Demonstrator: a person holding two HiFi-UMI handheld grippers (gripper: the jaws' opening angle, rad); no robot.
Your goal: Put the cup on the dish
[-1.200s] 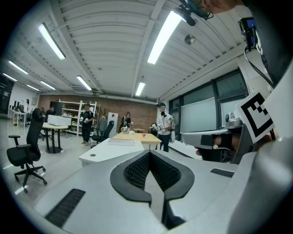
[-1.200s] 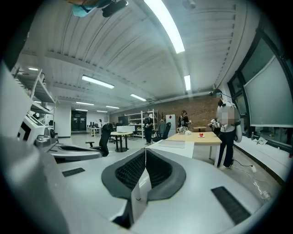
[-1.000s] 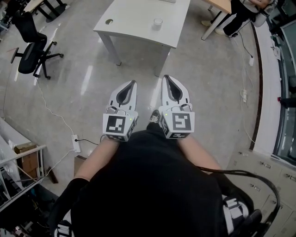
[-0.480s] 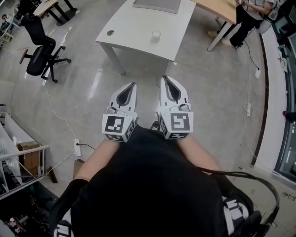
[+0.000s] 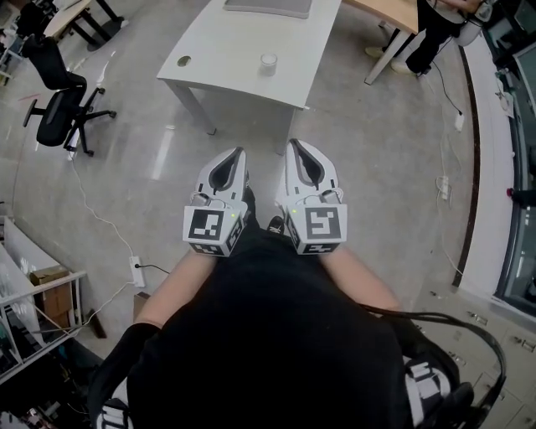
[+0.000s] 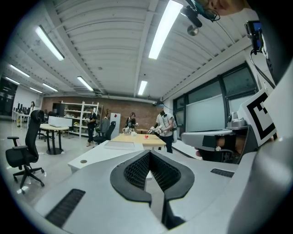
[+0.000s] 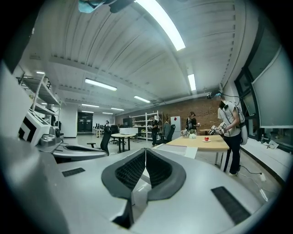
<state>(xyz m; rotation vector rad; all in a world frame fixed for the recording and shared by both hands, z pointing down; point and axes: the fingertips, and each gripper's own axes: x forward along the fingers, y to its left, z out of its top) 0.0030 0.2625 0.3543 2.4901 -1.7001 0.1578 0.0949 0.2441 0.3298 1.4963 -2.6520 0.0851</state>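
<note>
A clear cup (image 5: 268, 61) stands on a white table (image 5: 243, 50) at the top of the head view, well ahead of both grippers. Near the table's left edge lies a small dark round thing (image 5: 183, 61); whether it is a dish or a hole I cannot tell. It also shows in the left gripper view as a dark spot (image 6: 83, 161). My left gripper (image 5: 241, 152) and right gripper (image 5: 294, 143) are held side by side over the floor, pointing at the table. Both are shut with nothing between the jaws, tips meeting in the left gripper (image 6: 149, 151) and the right gripper (image 7: 145, 149).
A flat grey slab (image 5: 268, 7) lies at the table's far end. A black office chair (image 5: 59, 92) stands to the left, a wooden table (image 5: 394, 8) and a person (image 5: 431, 33) to the right. A cable and power strip (image 5: 138, 270) lie on the floor.
The white table with the cup sits lower and further left in the head view than a second ago. Both grippers keep their place side by side, still shut.
</note>
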